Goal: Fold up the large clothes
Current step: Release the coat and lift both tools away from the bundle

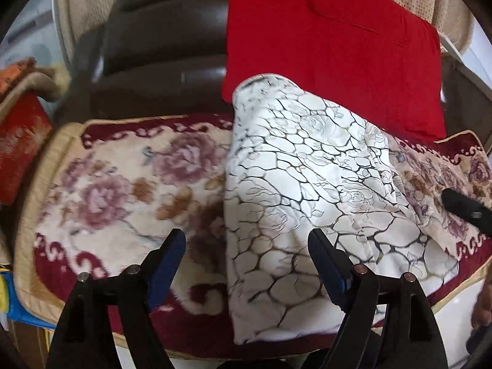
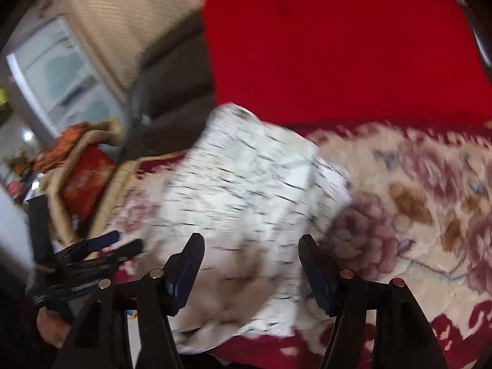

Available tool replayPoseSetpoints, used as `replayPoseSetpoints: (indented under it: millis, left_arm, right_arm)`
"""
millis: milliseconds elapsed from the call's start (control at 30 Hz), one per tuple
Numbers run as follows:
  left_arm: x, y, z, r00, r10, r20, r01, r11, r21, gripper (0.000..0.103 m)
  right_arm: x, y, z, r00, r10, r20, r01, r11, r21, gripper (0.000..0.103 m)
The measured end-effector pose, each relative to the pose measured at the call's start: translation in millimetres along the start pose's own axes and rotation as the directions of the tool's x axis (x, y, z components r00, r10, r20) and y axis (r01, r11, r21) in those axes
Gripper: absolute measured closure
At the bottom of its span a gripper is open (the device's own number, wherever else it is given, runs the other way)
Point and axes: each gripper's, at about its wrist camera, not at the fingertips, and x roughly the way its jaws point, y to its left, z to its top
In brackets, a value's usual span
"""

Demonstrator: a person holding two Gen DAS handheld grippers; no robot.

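White cloth [image 1: 307, 190] printed with a dark cracked-vein pattern lies folded into a long band on the floral seat cover [image 1: 123, 184] of a dark sofa [image 1: 160, 46], running from the seat's front edge back to a red cushion [image 1: 332, 49] that leans against the backrest. The cloth's far end rests against the foot of that cushion, and its near end reaches the maroon border at the front of the cover. The left gripper [image 1: 247, 241] hovers over the near part of the cloth with its fingers spread wide and nothing between them; the left finger sits above the floral cover, the right finger above the cloth. The right gripper [image 2: 250, 246] is likewise spread wide and empty, held above the near half of the same cloth [image 2: 246, 190], though its view is smeared by motion blur and fine detail cannot be made out. In the left wrist view, a tip of the right gripper shows at the right edge over the cover. At the sofa's left end sits a red patterned pillow [image 1: 21, 144] wrapped in a tan-edged throw.
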Motion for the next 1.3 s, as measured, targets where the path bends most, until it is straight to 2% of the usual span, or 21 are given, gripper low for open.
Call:
replayPoseSetpoints:
  millis: [67,133,200,267,333,367,400,600,800,933,1033,1300]
  left_arm:
    - [-2,4,3,1.0,0.025,0.015,-0.025,1.0,0.007,0.021]
    - [-4,12,4,0.999,0.045,0.021,-0.045,0.999,-0.001,0.021]
    - [-7,16,1,0.998,0.053,0.025,-0.053,0.999,-0.008,0.021]
    - [-9,19,-1,0.997,0.073,0.026,-0.072,0.997,-0.012,0.021]
    - [-11,20,-3,0.997,0.081,0.017,-0.081,0.997,-0.017,0.021]
    - [-13,20,-4,0.997,0.078,0.018,-0.078,0.997,-0.017,0.021]
    - [-16,19,-4,0.997,0.079,0.025,-0.079,0.997,-0.012,0.021]
    - [-32,12,-3,0.991,0.117,0.061,-0.118,0.993,0.015,0.021]
    - [-59,5,-3,0.981,0.162,0.108,-0.166,0.986,0.021,0.017]
    - [-82,2,-3,0.97,0.191,0.149,-0.194,0.981,0.007,0.017]
    - [-98,1,-3,0.964,0.206,0.17,-0.207,0.978,-0.006,0.017]
    - [-140,-4,-7,0.947,0.223,0.232,-0.223,0.974,-0.029,0.016]
  right_arm:
    - [-15,14,-4,0.998,0.046,0.043,-0.045,0.998,-0.037,0.036]
    - [2,50,-7,0.997,0.067,0.046,-0.064,0.996,-0.065,0.036]
    - [14,54,-14,0.998,0.063,0.004,-0.062,0.996,-0.056,0.037]
    - [42,54,-25,0.995,0.062,-0.074,-0.064,0.998,-0.023,0.04]
    - [73,40,-43,0.982,-0.035,-0.183,0.032,0.999,-0.017,0.04]
    - [84,34,-48,0.974,-0.034,-0.222,0.036,0.999,0.004,0.04]
    - [86,28,-51,0.975,-0.013,-0.22,0.023,0.999,0.043,0.04]
    - [42,36,-31,0.984,0.002,-0.178,0.009,0.998,0.061,0.04]
    - [-29,56,-18,0.999,-0.007,-0.042,0.008,1.0,0.008,0.033]
    - [-67,71,-13,0.999,-0.026,0.028,0.026,1.0,-0.013,0.033]
    - [-86,81,-14,0.997,-0.039,0.068,0.04,0.999,-0.017,0.027]
    - [-121,106,-17,0.992,-0.021,0.127,0.027,0.999,-0.045,0.027]
